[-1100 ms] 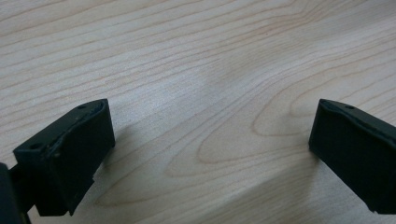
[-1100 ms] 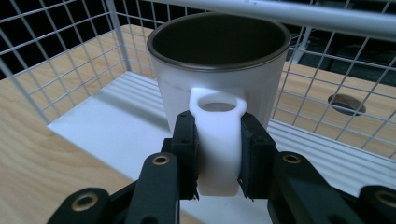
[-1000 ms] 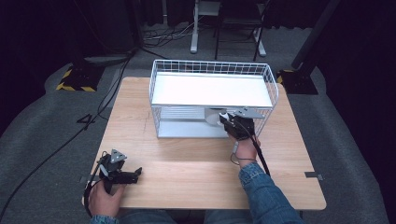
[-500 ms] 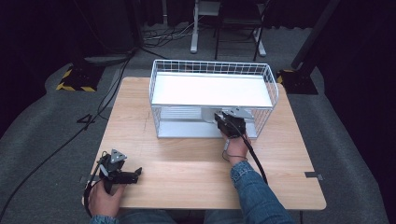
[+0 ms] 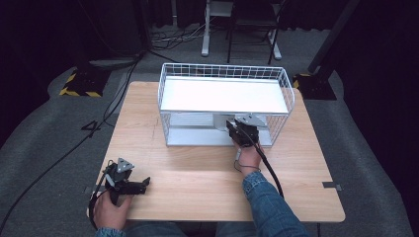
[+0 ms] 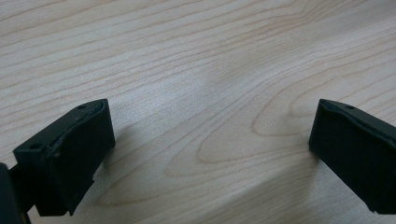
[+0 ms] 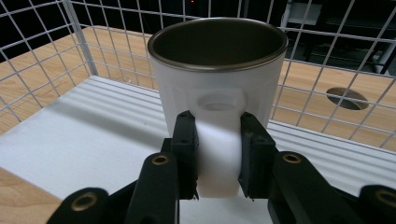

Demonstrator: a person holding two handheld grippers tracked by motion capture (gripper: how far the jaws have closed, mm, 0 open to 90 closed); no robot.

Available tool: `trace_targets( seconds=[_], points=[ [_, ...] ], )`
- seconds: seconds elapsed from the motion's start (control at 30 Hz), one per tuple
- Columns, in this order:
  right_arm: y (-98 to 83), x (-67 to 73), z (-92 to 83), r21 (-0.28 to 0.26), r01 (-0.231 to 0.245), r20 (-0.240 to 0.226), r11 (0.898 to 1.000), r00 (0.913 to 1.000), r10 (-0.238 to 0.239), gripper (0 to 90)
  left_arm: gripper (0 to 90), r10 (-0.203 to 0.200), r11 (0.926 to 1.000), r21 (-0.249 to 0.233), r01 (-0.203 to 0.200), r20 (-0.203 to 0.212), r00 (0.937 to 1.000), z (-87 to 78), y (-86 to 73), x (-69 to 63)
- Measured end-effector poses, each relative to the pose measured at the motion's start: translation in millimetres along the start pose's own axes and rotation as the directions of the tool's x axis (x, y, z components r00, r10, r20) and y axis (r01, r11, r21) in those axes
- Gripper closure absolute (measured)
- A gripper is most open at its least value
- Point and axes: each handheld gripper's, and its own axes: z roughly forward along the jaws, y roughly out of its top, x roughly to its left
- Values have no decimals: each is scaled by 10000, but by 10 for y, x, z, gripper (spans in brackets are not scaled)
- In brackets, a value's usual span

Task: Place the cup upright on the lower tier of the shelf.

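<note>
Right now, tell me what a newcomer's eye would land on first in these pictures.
First comes the white wire rack at the far middle of the wooden table. Next is the right claw, reaching into the rack's lower level and shut on the handle of a white mug that stands upright there. The left claw rests open on the table's near left corner.

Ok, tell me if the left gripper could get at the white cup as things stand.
Probably not easily. The left gripper rests open at the table's near left corner, while the right gripper is shut on the white cup's handle on the wire rack's lower shelf.
</note>
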Motion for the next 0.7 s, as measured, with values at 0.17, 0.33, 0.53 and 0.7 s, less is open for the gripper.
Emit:
trace_targets(
  seconds=[0.17,0.33,0.53,0.7],
  points=[
    [-6,4,3,-18,-32,-24,10000,10000,32,711,5,2,10000,-1,-2,0,10000,0,0,0],
    [-15,-12,-1,70,-103,-60,9999,9999,104,705,5,2,10000,-2,-2,-3,10000,0,0,0],
    [-51,-21,-13,-29,75,-152,10000,9999,-76,603,5,-2,10000,-2,2,3,10000,0,0,0],
    [-37,5,-36,-120,213,-272,9997,9994,-216,528,5,3,10000,2,-3,1,10000,0,0,0]
  ],
)
